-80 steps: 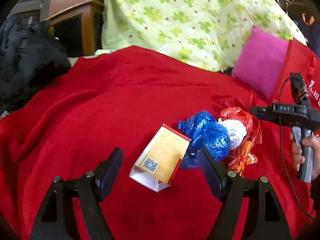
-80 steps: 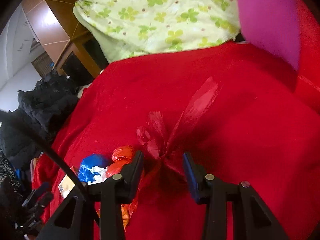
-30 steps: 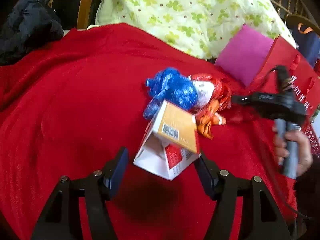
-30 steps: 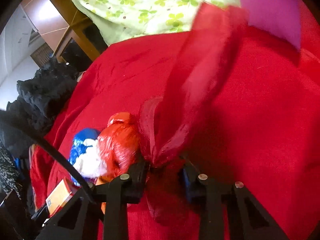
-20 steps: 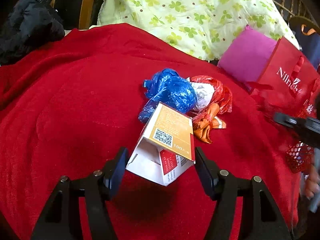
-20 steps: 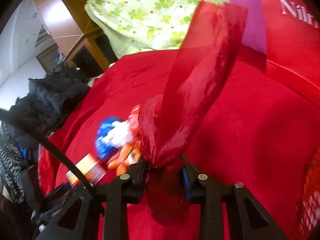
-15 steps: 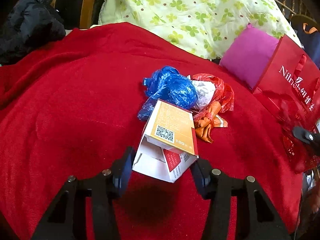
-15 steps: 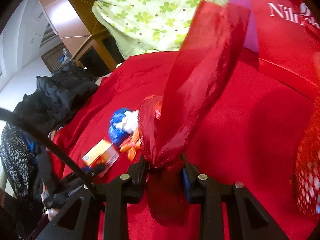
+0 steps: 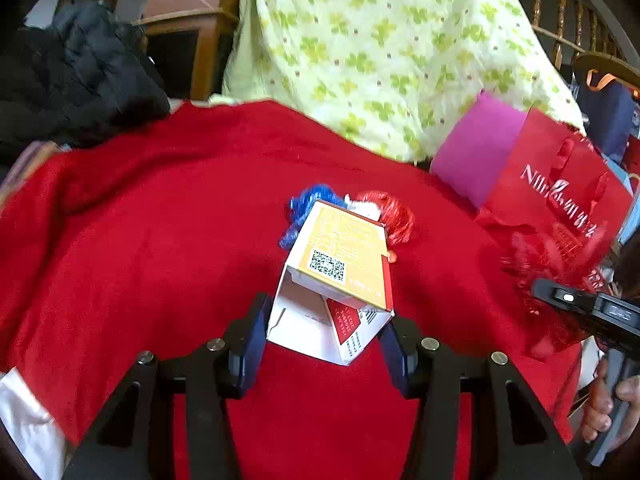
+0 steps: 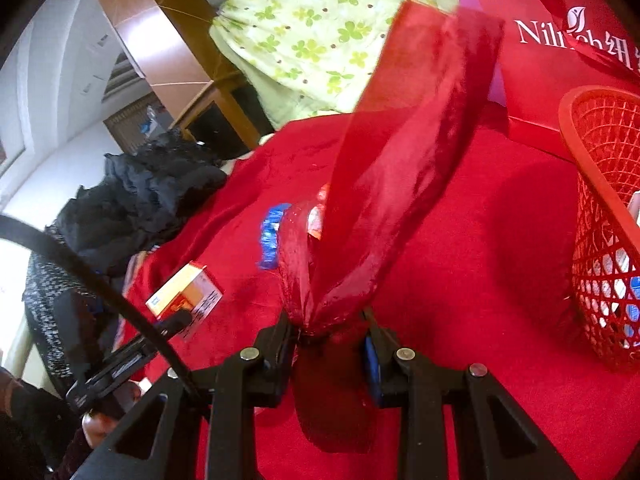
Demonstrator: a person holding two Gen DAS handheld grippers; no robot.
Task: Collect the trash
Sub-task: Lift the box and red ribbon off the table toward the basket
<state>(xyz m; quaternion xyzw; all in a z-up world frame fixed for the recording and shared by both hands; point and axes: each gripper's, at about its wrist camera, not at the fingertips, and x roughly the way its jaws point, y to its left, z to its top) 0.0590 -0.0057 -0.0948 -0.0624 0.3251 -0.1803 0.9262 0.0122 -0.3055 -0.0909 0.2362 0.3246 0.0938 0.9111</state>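
Left wrist view: left gripper [image 9: 326,338] pinches an opened orange-and-white carton [image 9: 336,272], lifted clear above the red blanket [image 9: 160,240]. Beyond it, mid-blanket: blue plastic wrapper [image 9: 302,208] touching a red-and-white wrapper [image 9: 388,212]. Near the blanket's right edge: red paper gift bag [image 9: 560,188], magenta cushion [image 9: 476,152]. Right wrist view: right gripper [image 10: 328,346] pressed tight on a sheer red ribbon [image 10: 392,168], held above the blanket; red mesh basket [image 10: 600,216] just right, holding scraps.
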